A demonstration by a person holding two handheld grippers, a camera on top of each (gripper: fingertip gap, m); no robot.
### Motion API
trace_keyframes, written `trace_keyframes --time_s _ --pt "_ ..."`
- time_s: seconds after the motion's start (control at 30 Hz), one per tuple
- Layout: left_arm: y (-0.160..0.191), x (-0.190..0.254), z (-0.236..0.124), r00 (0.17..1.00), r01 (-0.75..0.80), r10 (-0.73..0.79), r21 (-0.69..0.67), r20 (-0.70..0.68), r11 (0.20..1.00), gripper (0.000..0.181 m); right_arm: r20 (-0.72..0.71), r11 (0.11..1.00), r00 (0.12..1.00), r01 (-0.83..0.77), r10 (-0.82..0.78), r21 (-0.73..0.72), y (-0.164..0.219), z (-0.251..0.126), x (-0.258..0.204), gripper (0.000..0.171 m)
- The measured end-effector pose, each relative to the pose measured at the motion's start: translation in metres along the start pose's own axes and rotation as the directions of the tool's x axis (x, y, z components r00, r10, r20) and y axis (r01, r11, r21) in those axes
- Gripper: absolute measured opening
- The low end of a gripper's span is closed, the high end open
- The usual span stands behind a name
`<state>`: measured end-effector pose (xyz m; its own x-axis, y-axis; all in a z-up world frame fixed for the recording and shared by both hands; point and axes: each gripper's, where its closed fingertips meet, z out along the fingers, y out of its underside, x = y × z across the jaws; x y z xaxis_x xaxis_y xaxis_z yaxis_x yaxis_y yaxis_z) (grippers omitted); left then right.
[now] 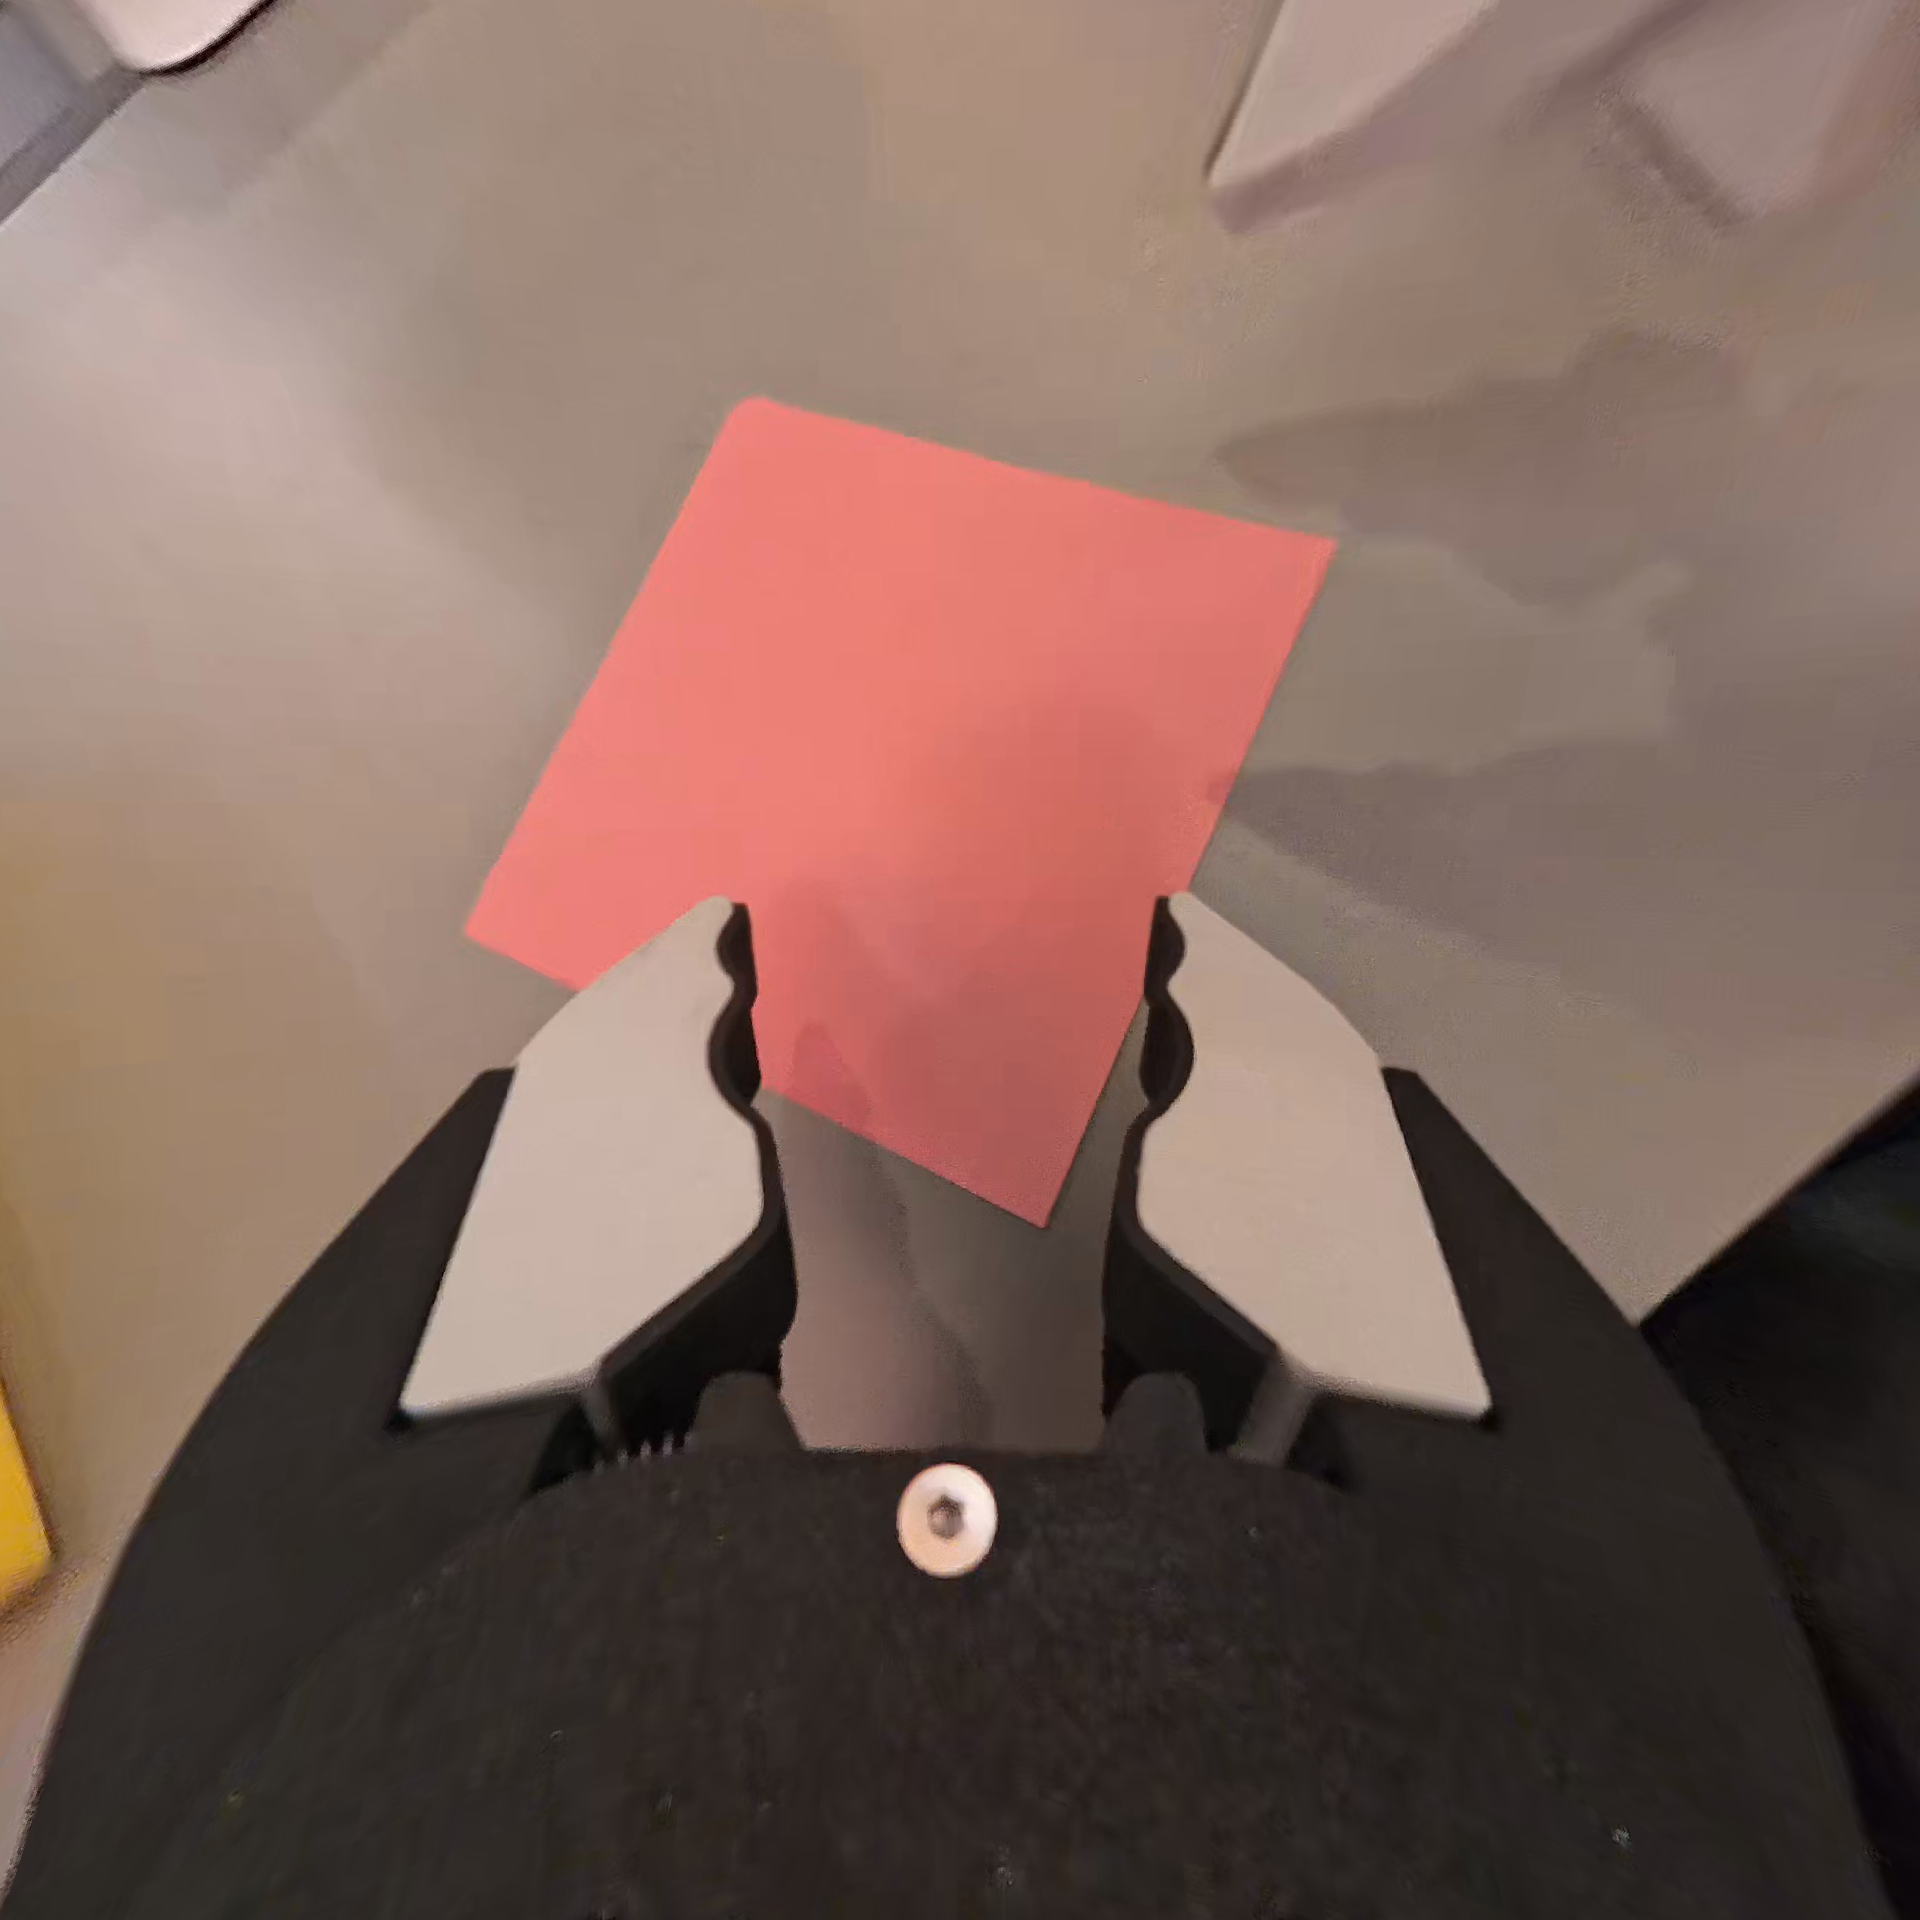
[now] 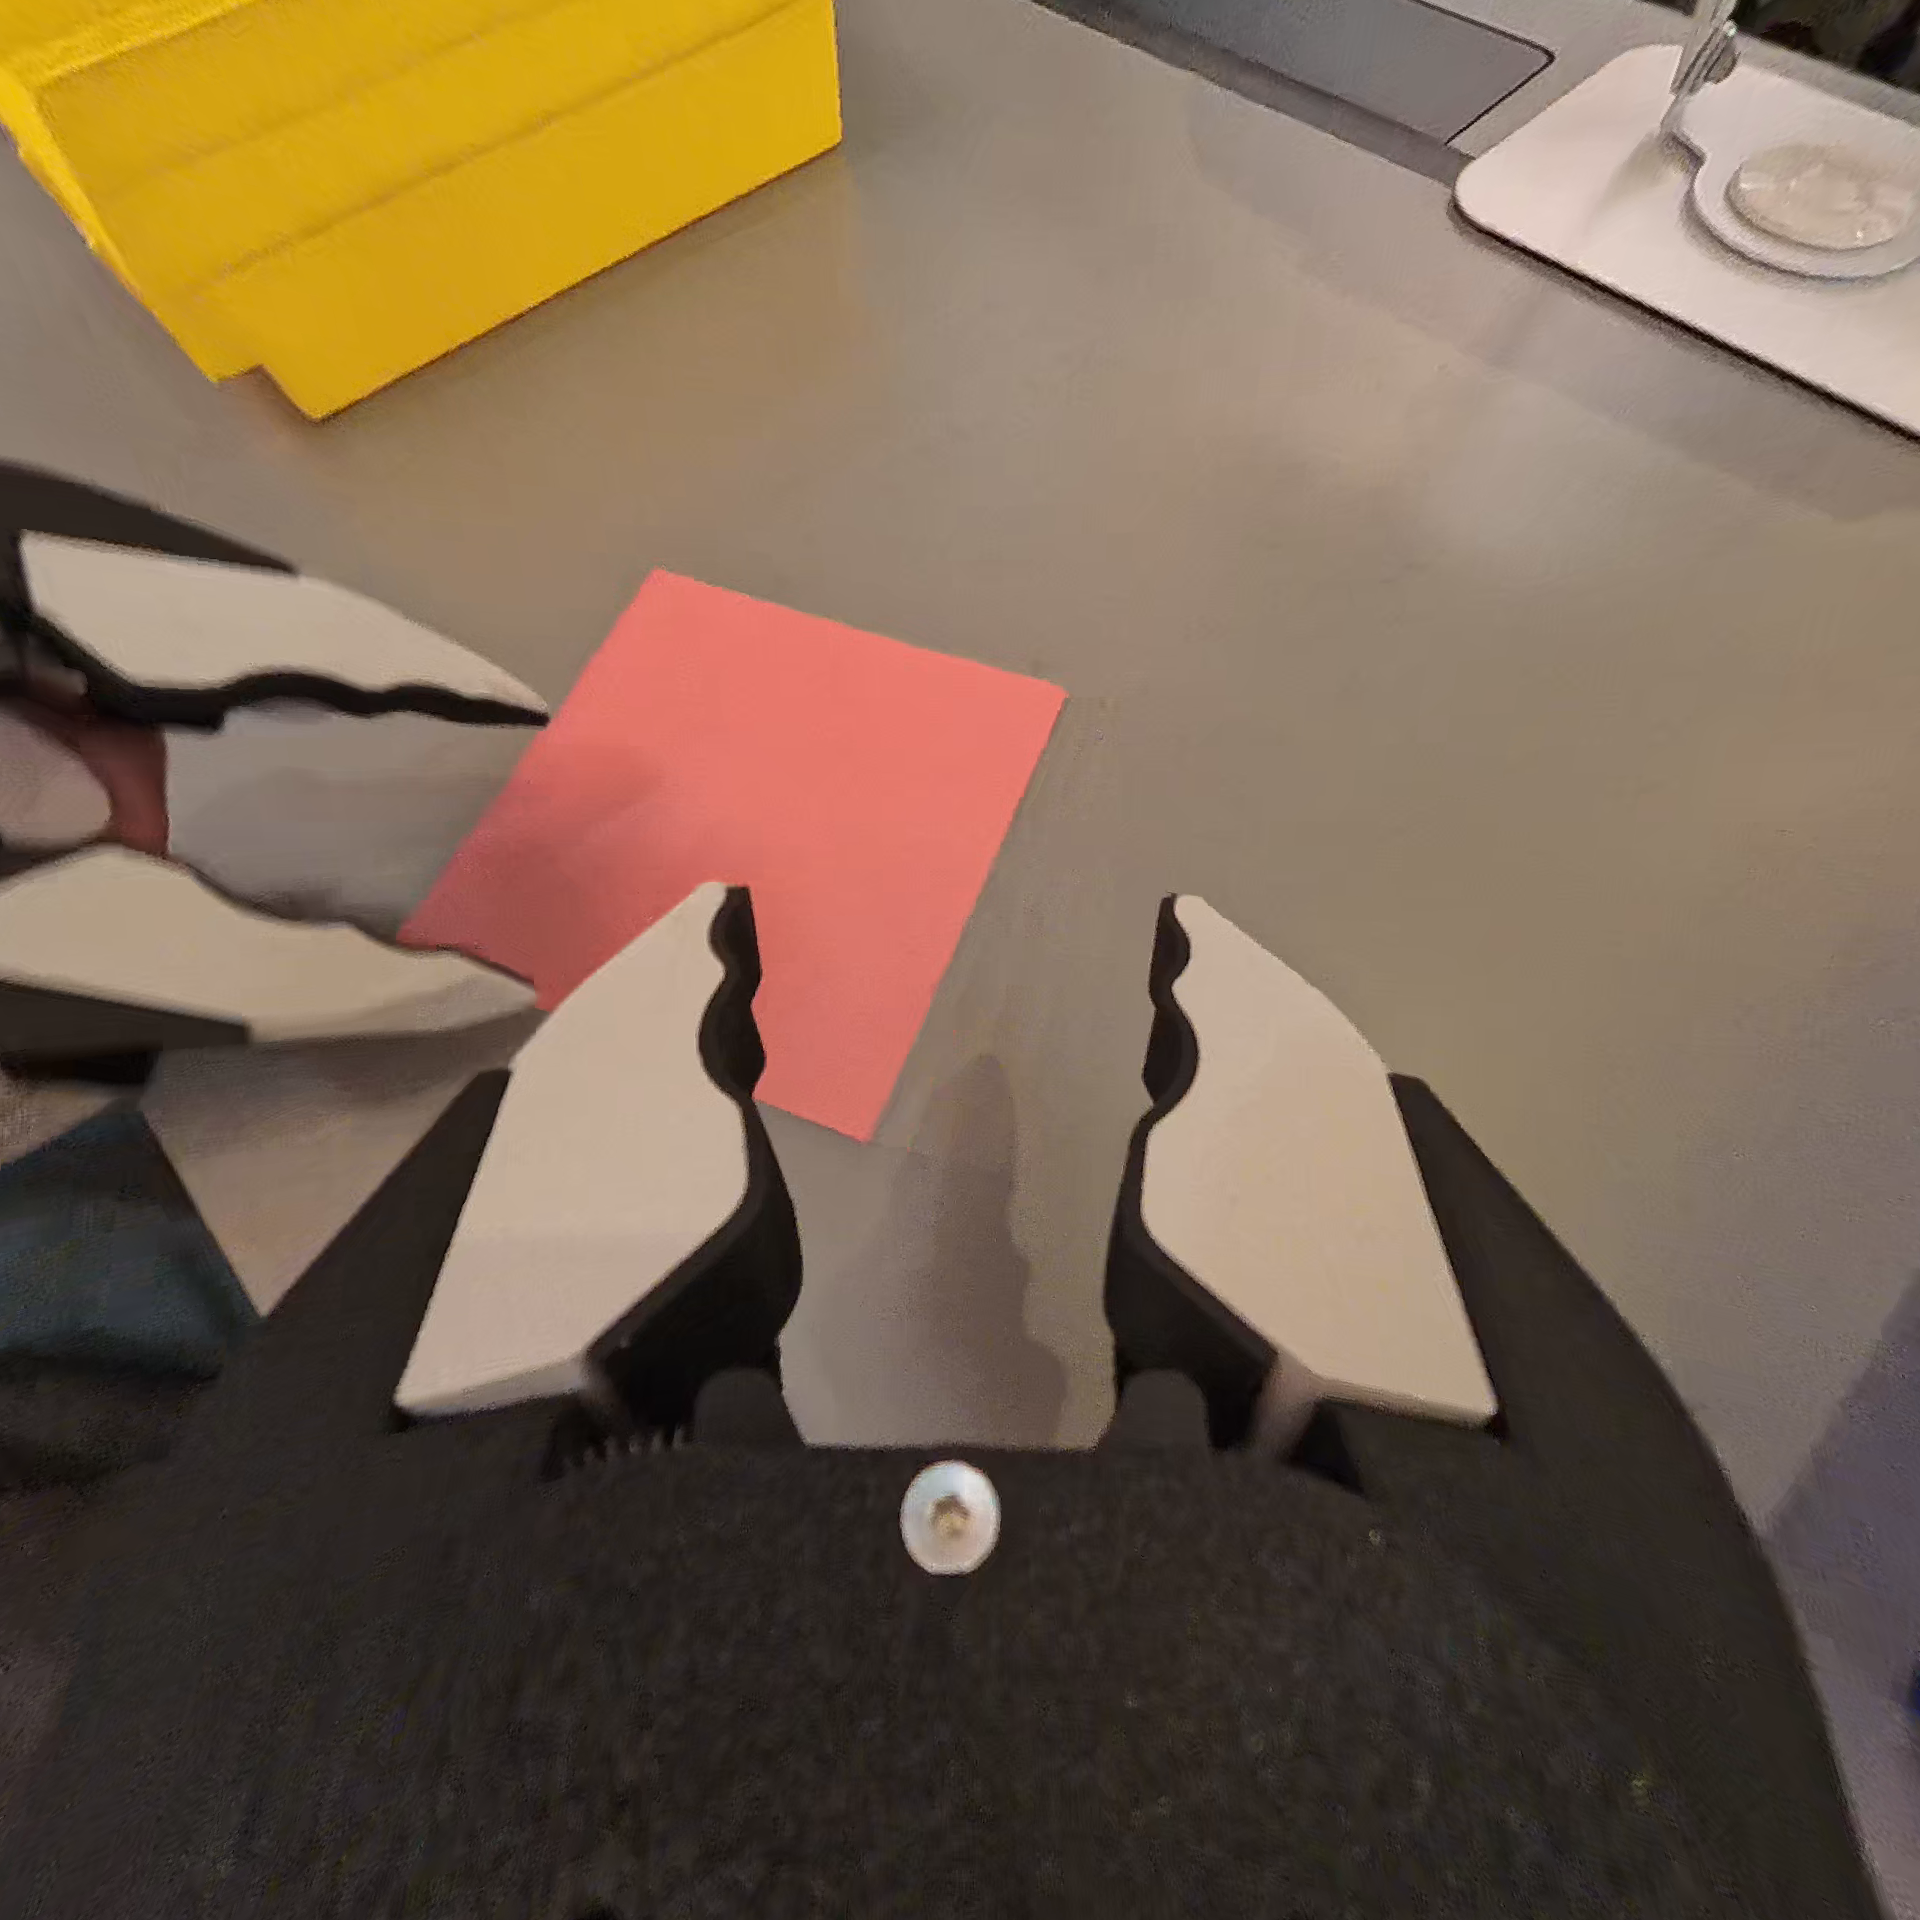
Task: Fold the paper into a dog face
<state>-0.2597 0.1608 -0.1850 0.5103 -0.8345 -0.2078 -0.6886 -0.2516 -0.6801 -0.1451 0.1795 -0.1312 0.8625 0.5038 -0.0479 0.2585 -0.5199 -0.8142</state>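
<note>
Paper (pink), flat, grey table

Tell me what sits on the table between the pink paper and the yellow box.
Nothing: in the right wrist view, the stretch of grey table between the pink paper and the yellow box is bare. The left wrist view does not show that stretch.

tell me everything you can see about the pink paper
The pink paper is a single square sheet, salmon pink, matte and plain. It lies flat on the grey table, turned so a corner points toward the left tongs, with no fold or crease visible. In the right wrist view the left tongs sit open at its left corner, though contact is unclear. The right tongs are open above its near edge, gripping nothing. Soft shadows fall across its near part.
</note>
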Motion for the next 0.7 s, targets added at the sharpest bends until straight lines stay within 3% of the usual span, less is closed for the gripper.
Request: trace_keyframes --time_s 0.1,0.17,0.23,0.3,0.33,0.43,0.6,0.7 --pt "0.011 -0.022 -0.004 0.996 -0.039 0.036 -0.041 -0.084 0.998 0.067 0.042 0.998 0.998 0.054 -0.055 0.037 0.003 -0.006 0.015 0.071" --pt "0.021 -0.026 -0.004 0.98 0.094 -0.114 -0.123 -0.162 0.988 0.076 0.045 0.995 0.996 0.08 -0.083 0.058 0.006 -0.001 0.023 0.071" --pt "0.015 -0.016 -0.008 0.939 0.257 -0.271 -0.093 -0.211 0.962 0.079 0.031 0.989 0.993 0.108 -0.112 0.097 -0.001 0.008 0.029 0.071" --pt "0.014 -0.01 -0.005 0.93 0.332 -0.336 -0.055 -0.145 0.942 0.081 0.04 0.976 0.983 0.171 -0.178 0.133 -0.016 0.02 0.028 0.071" --pt "0.016 -0.011 -0.001 0.933 0.348 -0.35 -0.047 -0.083 0.936 0.073 0.047 0.967 0.974 0.215 -0.223 0.14 -0.023 0.028 0.027 0.071" --pt "0.018 -0.014 0.01 0.943 0.333 -0.332 -0.027 0.025 0.943 0.071 0.061 0.936 0.936 0.34 -0.347 0.095 -0.039 0.056 0.033 0.067" --pt "0.021 -0.016 0.019 0.942 0.335 -0.334 -0.034 0.033 0.942 0.068 0.369 0.943 0.878 0.333 -0.305 -0.012 -0.035 0.095 0.019 0.062" --pt "0.022 -0.015 0.019 0.947 0.321 -0.32 -0.033 0.039 0.947 0.064 0.453 0.93 0.833 0.367 -0.319 -0.019 -0.028 0.109 0.021 0.058"
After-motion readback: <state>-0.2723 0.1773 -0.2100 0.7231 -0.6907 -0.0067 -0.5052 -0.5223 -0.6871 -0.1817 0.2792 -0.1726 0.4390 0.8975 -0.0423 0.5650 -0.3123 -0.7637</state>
